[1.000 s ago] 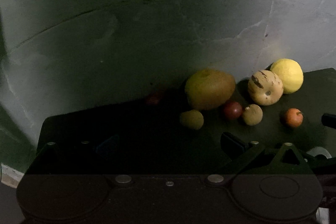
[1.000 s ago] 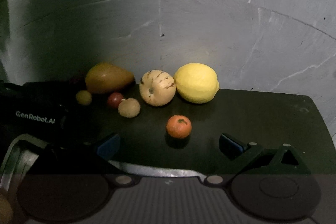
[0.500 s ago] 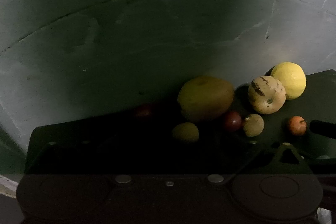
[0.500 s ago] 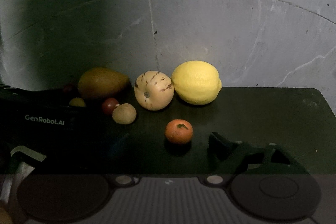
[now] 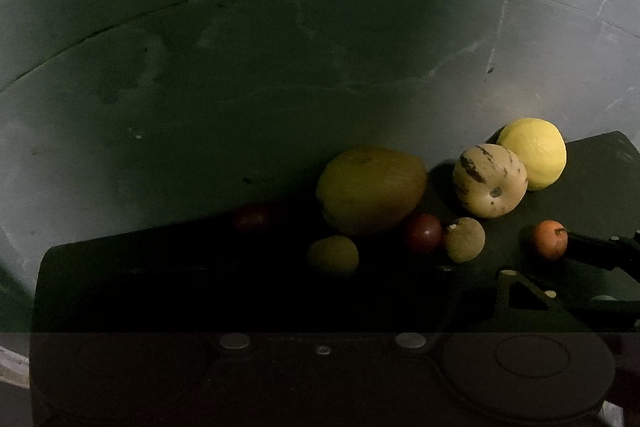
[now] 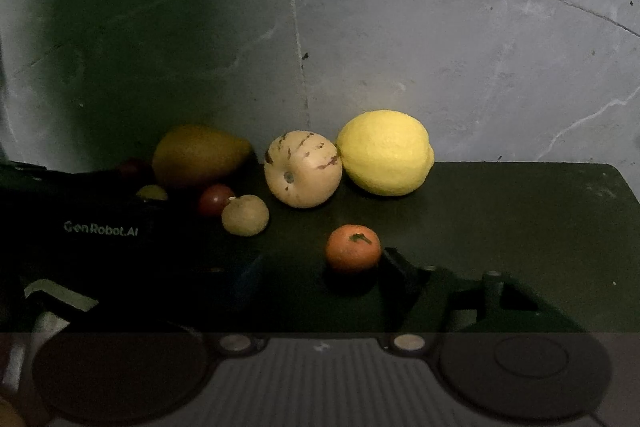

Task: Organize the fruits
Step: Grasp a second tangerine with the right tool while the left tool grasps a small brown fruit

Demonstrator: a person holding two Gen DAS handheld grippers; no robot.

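Tangerine (image 6: pixel 353 248) sits centre frame on the dark tray (image 6: pixel 520 219), right gripper (image 6: pixel 320 273) spread wide around it, right finger touching. Centre before closing (round, rolls easily). Left gripper's state: cannot tell.

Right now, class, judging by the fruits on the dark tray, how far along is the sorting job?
Nothing looks sorted yet: the lemon, striped melon, pear and small fruits lie loose on the tray; no container shows. In hand: the right gripper is open, one finger beside the tangerine, not gripping it. The left gripper's state is too dark to tell. All moving remains.
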